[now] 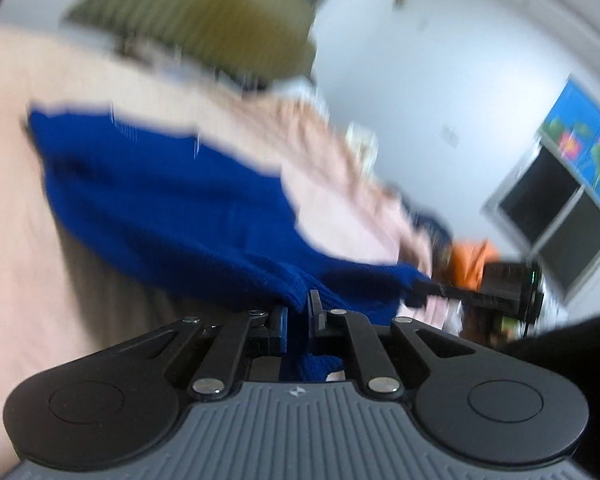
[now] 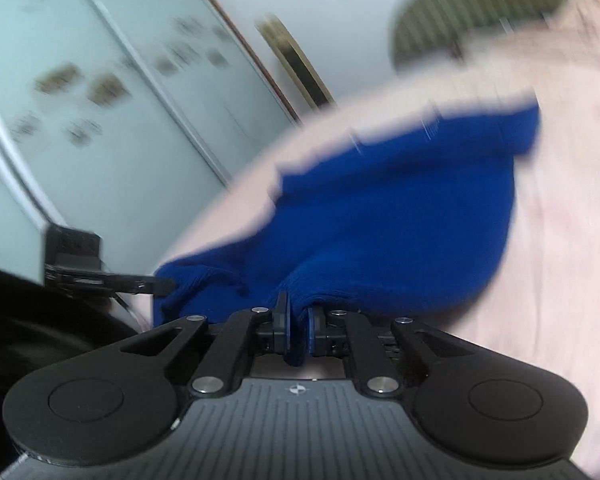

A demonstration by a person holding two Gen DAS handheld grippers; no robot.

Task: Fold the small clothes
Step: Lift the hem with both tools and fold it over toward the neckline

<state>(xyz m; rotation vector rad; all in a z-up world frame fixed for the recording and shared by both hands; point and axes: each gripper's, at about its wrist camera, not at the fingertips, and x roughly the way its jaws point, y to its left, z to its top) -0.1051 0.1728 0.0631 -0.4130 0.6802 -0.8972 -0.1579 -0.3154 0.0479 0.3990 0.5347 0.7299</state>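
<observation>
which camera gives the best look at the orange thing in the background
Left wrist view: the orange thing shows behind the right gripper, blurred. The right wrist view doesn't show it, only the blue garment and left gripper.

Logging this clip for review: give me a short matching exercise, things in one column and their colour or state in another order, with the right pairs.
Things:
1. knitted garment
2. soft sheet beneath it
3. left gripper
4. striped cushion at the far end

Colour or state:
A. olive green
B. shut on the knit's edge
C. deep blue
D. pale pink

Pairs: 1-C, 2-D, 3-B, 4-A. The right gripper is likewise shut on the knit.
</observation>
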